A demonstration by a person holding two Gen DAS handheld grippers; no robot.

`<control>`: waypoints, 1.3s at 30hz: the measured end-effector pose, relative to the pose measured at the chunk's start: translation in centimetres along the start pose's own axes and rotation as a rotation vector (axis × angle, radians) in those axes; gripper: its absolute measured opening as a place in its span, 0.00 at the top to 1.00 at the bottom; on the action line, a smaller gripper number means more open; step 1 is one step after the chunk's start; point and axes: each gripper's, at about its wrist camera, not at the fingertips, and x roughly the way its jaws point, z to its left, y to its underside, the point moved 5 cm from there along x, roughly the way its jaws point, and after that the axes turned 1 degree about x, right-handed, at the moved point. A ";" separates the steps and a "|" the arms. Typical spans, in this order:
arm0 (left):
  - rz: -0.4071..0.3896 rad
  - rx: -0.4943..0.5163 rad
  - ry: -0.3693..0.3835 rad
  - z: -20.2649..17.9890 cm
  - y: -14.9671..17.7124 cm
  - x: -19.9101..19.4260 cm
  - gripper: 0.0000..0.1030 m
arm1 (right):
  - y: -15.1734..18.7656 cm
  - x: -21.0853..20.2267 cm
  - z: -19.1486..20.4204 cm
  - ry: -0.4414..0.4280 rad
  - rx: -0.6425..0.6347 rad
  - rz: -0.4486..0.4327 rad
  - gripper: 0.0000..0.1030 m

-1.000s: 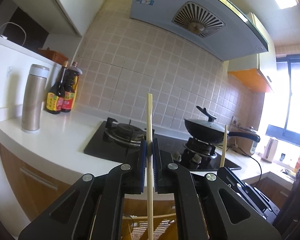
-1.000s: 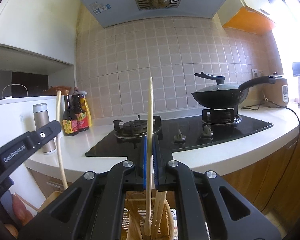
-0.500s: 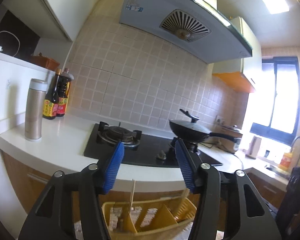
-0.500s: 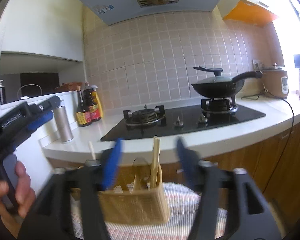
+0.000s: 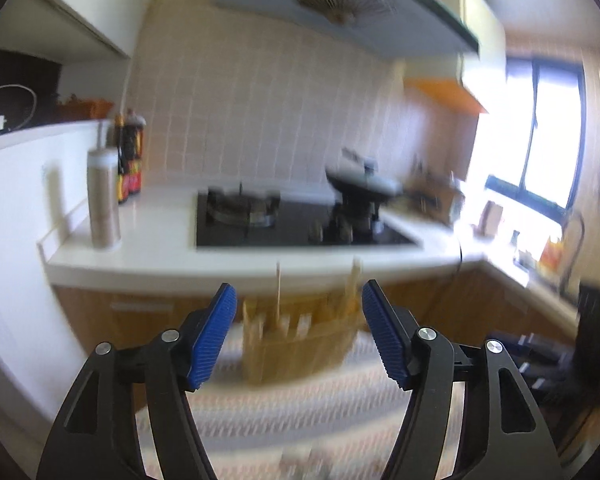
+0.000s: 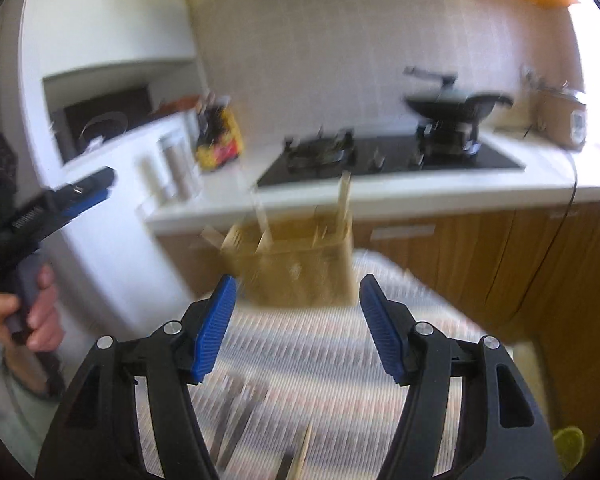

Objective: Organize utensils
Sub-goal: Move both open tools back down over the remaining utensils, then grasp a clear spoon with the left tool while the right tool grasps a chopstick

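- Looking over the striped mat (image 6: pixel 320 344) first: it runs from under both my tools out to the holder (image 6: pixel 296 264), which stands at its far end, below the counter (image 6: pixel 420 194) edge.
- Holder: yellow and slotted, straight ahead of both tools and well apart from either. In the right view it sits dead centre between the open jaws' line of sight.
- Chopsticks (image 6: pixel 343 200) already in the holder stand upright, long axis vertical, tips up past the rim.
- Loose utensils (image 6: pixel 236 412) lie flat on the mat, near my right gripper (image 6: pixel 296 332) and just below it. Their long axes run roughly away from me toward the holder. Motion blur is heavy, but they look like dark metal pieces plus one pale stick (image 6: pixel 303 454).
- Right gripper: jaws apart, nothing between them; I judge it the nearer one to the loose pieces.
- Left gripper (image 5: pixel 296 336): jaws opening, empty; in the right view it hangs off to the side, held in my hand (image 6: pixel 32 312).
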 end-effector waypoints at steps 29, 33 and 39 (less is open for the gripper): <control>0.736 0.089 -0.037 0.7 24.2 13.1 0.56 | 18.3 12.2 -1.1 0.032 0.136 0.718 0.73; 0.729 0.155 -0.070 -0.4 24.4 13.7 0.60 | 19.0 12.3 -0.3 0.084 0.063 0.737 0.80; 0.701 0.203 -0.091 -0.5 24.9 13.4 0.73 | 20.9 11.2 1.3 0.122 -0.010 0.768 0.82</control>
